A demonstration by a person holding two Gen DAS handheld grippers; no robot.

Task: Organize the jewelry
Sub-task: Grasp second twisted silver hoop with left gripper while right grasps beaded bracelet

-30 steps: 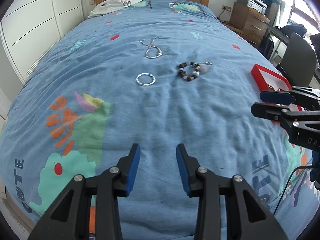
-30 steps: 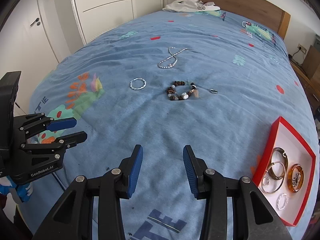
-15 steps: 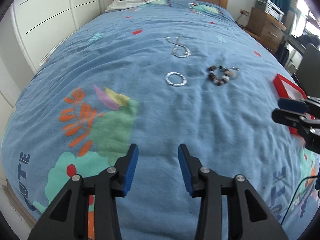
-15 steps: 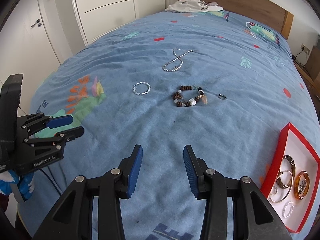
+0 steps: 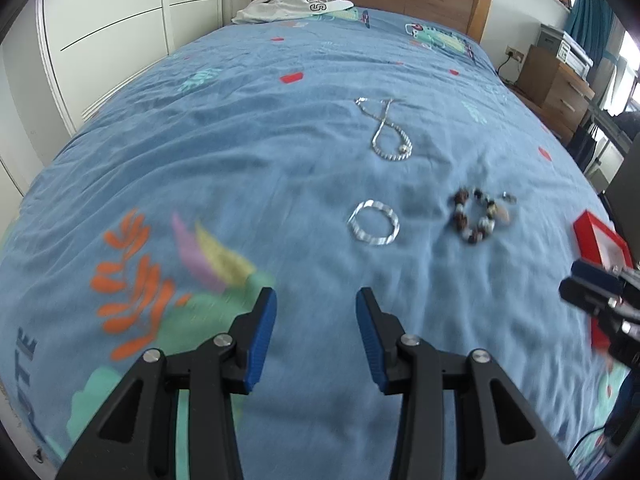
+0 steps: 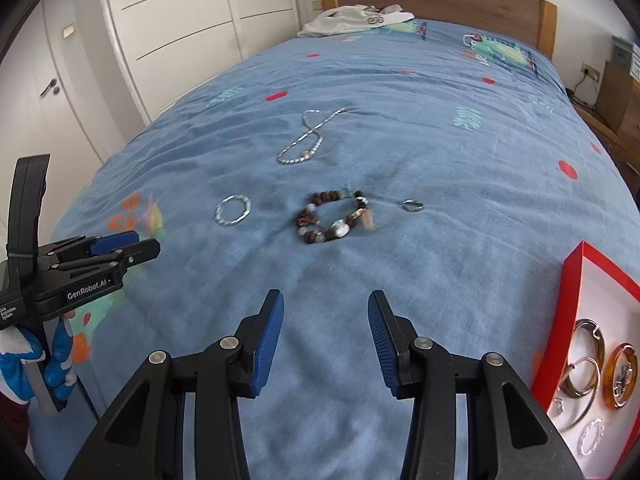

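On the bed [image 6: 440, 128] we count one necklace [image 6: 304, 142], two bracelets, one ring [image 6: 413, 205]; both our grippers [image 6: 325, 334] [image 5: 315, 330] gape wide, empty.

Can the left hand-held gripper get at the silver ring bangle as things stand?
Probably yes. The left hand-held gripper is open and empty, and the silver ring bangle lies flat on the bedspread ahead of it, apart from the beaded bracelet, with nothing between.
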